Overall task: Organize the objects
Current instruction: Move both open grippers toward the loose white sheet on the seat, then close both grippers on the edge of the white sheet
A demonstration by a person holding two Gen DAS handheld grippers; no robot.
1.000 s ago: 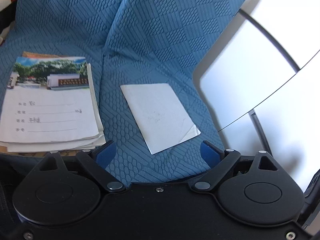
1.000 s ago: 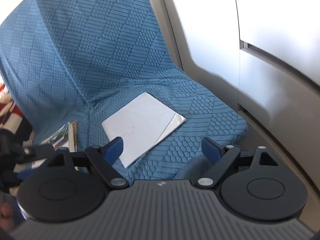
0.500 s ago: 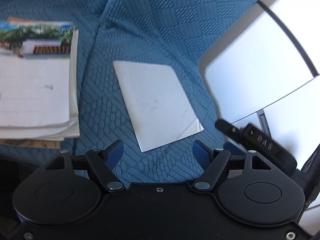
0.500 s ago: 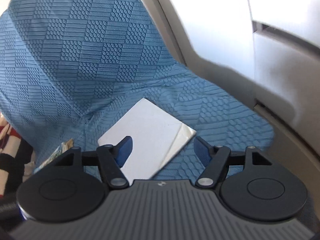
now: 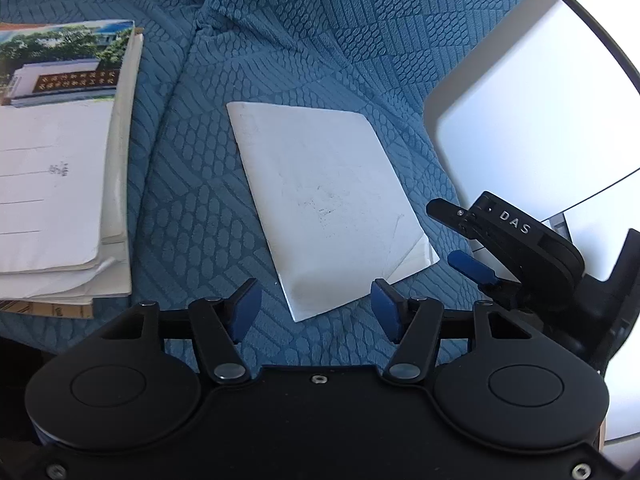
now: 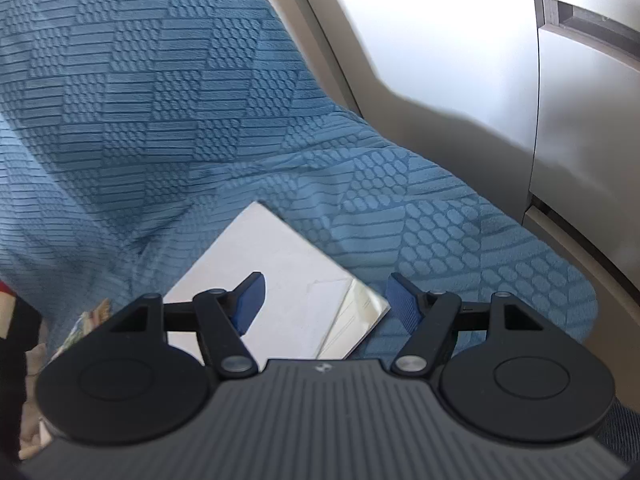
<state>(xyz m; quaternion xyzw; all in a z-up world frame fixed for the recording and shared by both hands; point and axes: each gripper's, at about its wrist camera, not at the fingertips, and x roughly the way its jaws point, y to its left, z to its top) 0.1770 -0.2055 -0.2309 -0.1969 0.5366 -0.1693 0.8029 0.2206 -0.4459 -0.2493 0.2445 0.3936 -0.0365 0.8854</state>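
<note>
A blue seat cover [image 5: 304,32], quilted in blocks of ribs, scales and dots, drapes the seat and backrest of a chair that fills both views; pale grey-white panels [image 6: 460,60] (a wall or cabinet front, split by dark seams) stand just beside its right edge.

On the seat lies a thin white booklet [image 5: 324,204], flat, skewed to the cushion, one near corner of its cover lifted from the pages beneath. The left gripper [image 5: 316,310] points steeply down at its near edge; its blue pads stand apart, having just been closing, and the booklet's near corner lies in line between them without either pad pressing it.

The left wrist view alone shows a stack of notebooks [image 5: 60,184] well to the left on the same cover, the top one bearing a photo of a building and ruled lines, and the right gripper [image 5: 500,240] coming in at the booklet's right, just beside the lifted corner.

The right wrist view alone shows the backrest rising behind the booklet [image 6: 276,280]. There the right gripper [image 6: 324,302] hangs over the booklet's corner, pads spread and gripping nothing.
</note>
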